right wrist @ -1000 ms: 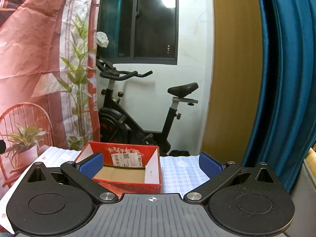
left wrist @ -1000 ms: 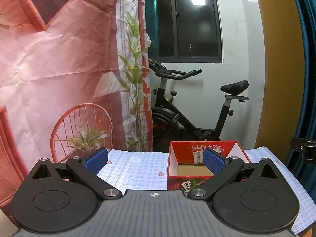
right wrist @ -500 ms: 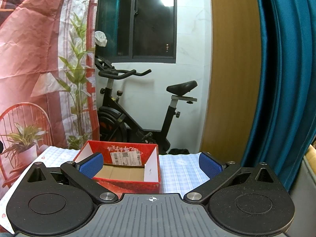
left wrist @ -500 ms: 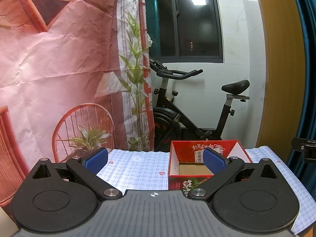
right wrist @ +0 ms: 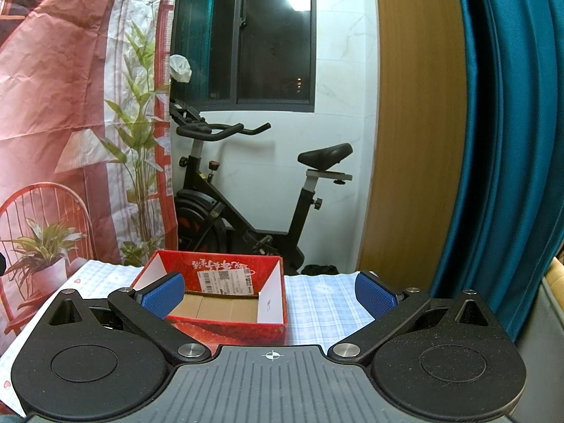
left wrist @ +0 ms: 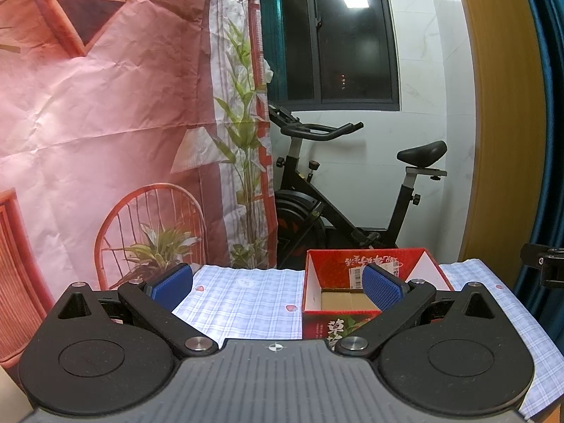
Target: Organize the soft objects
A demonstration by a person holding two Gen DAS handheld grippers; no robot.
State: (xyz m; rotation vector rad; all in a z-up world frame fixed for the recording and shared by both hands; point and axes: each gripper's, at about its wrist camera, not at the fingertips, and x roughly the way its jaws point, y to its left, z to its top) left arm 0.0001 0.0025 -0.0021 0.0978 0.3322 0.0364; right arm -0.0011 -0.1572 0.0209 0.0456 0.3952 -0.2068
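Grippers, left [left wrist: 278, 283] and right [right wrist: 269, 292], hung wide open and empty over the checked cloth [left wrist: 243, 299]. Red box [right wrist: 225, 294] sat empty; no soft objects showed. Best tilt down, find one, then pinch gently.

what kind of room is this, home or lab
Most likely a room in a home: an exercise bike stands under a dark window, teal curtains hang at the right, and a checked tablecloth covers the table.
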